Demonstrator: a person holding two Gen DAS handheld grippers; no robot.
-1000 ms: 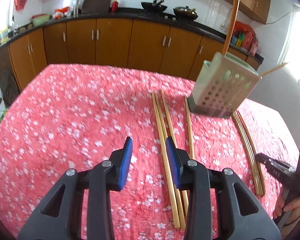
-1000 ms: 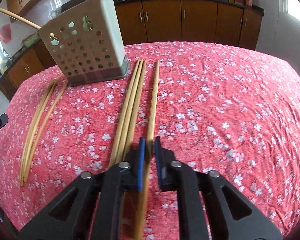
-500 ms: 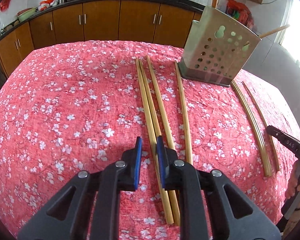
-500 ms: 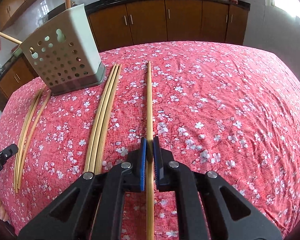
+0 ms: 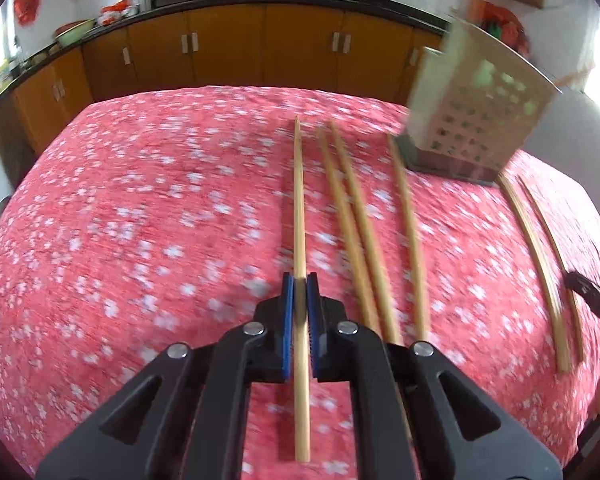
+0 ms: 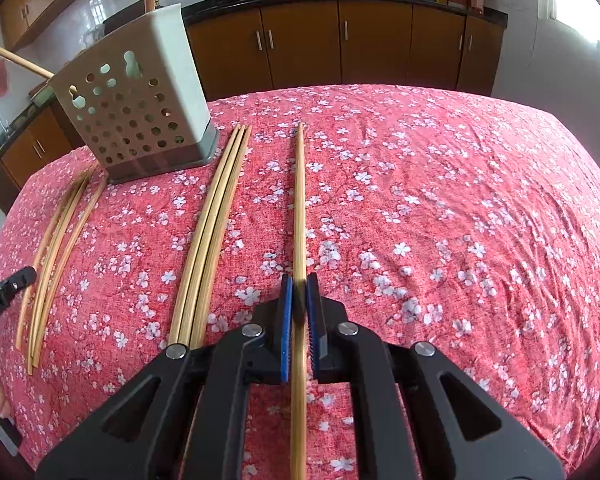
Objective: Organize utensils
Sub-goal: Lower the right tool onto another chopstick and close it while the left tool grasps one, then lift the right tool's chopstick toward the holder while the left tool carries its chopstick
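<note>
My left gripper (image 5: 299, 280) is shut on a long bamboo chopstick (image 5: 299, 200) that points away along the red floral tablecloth. Three more chopsticks (image 5: 364, 232) lie just right of it. My right gripper (image 6: 299, 282) is shut on another bamboo chopstick (image 6: 299, 200). A bundle of chopsticks (image 6: 216, 224) lies to its left. The perforated grey utensil holder (image 6: 140, 116) stands at the back left with chopsticks sticking out; it also shows in the left wrist view (image 5: 476, 116), blurred.
More chopsticks (image 6: 56, 248) lie at the far left near the other gripper's tip (image 6: 4, 300); in the left view they (image 5: 540, 260) lie at the right. Wooden kitchen cabinets (image 6: 340, 44) stand behind the table.
My left gripper closed on a chopstick and lifted it apart from its neighbours, with the view now blurred by motion. My right gripper stays shut on its chopstick, now straight ahead.
</note>
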